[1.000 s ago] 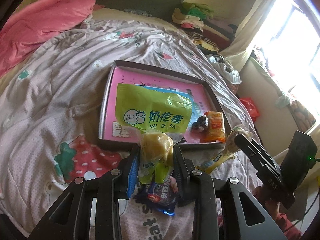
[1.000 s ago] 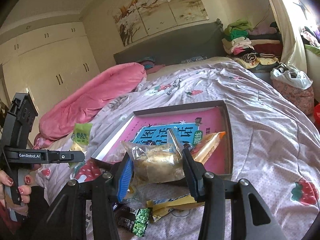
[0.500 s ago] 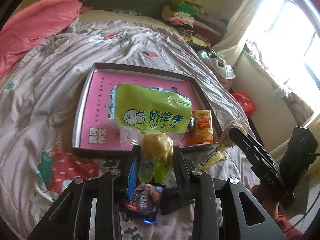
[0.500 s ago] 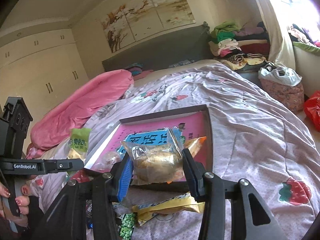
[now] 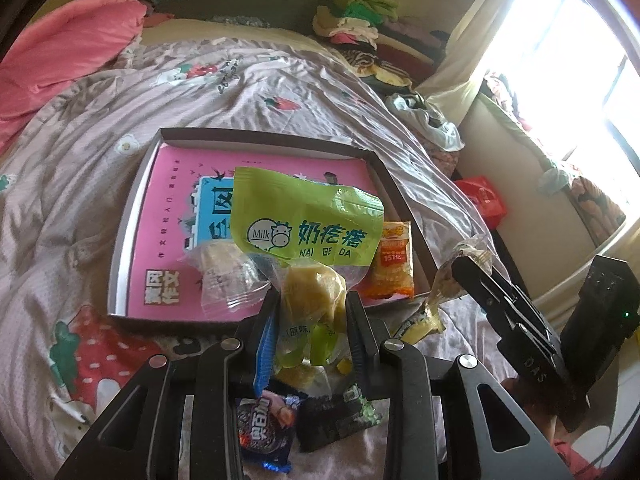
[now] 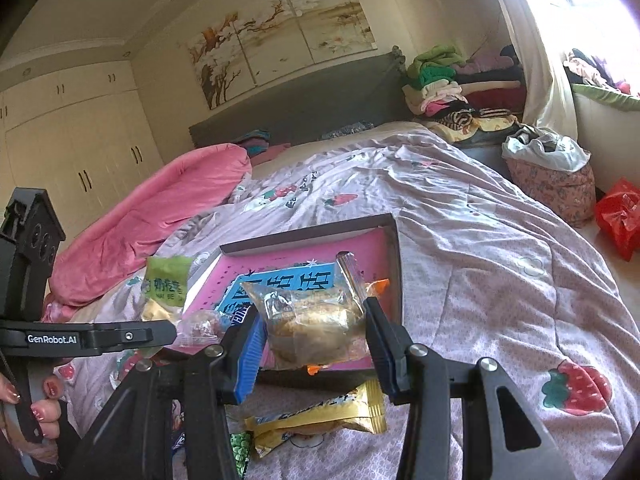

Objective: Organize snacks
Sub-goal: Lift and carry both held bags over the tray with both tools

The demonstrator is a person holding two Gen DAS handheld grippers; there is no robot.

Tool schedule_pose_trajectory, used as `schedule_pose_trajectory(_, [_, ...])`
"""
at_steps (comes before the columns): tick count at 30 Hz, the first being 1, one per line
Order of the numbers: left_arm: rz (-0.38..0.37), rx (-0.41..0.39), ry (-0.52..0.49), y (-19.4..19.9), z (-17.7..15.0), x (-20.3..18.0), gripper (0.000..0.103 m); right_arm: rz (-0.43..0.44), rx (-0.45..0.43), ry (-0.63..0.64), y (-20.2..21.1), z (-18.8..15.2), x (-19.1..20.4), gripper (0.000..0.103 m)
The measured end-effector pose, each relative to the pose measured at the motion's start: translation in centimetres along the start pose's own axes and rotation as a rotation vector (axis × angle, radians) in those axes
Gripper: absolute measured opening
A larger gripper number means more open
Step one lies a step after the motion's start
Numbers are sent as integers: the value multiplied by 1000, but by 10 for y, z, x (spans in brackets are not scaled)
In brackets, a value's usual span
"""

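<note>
A shallow pink-lined box (image 5: 168,216) lies on the bed, also in the right wrist view (image 6: 312,254). It holds a clear-wrapped pastry (image 5: 224,276) and an orange packet (image 5: 394,264). My left gripper (image 5: 312,316) is shut on a green "Milk" snack bag (image 5: 308,224), held above the box's near edge; it also shows in the right wrist view (image 6: 166,284). My right gripper (image 6: 314,336) is shut on a clear-wrapped brown pastry (image 6: 316,324) above the box's near right corner.
Loose snacks lie on the quilt before the box: a dark cookie packet (image 5: 264,428), a black-green packet (image 5: 340,416), a gold packet (image 6: 320,416). A pink duvet (image 6: 152,216) is far left, piled clothes (image 6: 440,88) at the headboard, a red bag (image 6: 620,216) on the floor.
Both grippers have moved forward toward the box with their snacks. A clear-wrapped pastry now shows inside the box's near edge.
</note>
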State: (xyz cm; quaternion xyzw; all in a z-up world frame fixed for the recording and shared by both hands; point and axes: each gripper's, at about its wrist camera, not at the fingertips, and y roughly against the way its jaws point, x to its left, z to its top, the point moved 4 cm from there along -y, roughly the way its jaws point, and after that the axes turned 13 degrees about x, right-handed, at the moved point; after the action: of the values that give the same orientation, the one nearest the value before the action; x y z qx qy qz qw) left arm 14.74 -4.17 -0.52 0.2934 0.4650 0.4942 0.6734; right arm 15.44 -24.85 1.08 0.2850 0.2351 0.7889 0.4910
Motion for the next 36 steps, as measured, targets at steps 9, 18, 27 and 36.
schedule_pose_trajectory(9, [-1, 9, -14, -9, 9, -9, 33, -10, -5, -15, -2, 3, -5, 48])
schedule_pose_trajectory(18, [-12, 28, -13, -23, 14, -13, 33, -64, -3, 22, -7, 5, -5, 48])
schedule_pose_trajectory(27, [-8, 41, -26, -38, 22, -19, 33, -108, 12, 17, -16, 6, -11, 48])
schedule_pose_trajectory(36, [6, 58, -29, -54, 28, -20, 33, -145, 38, 16, -27, 5, -17, 48])
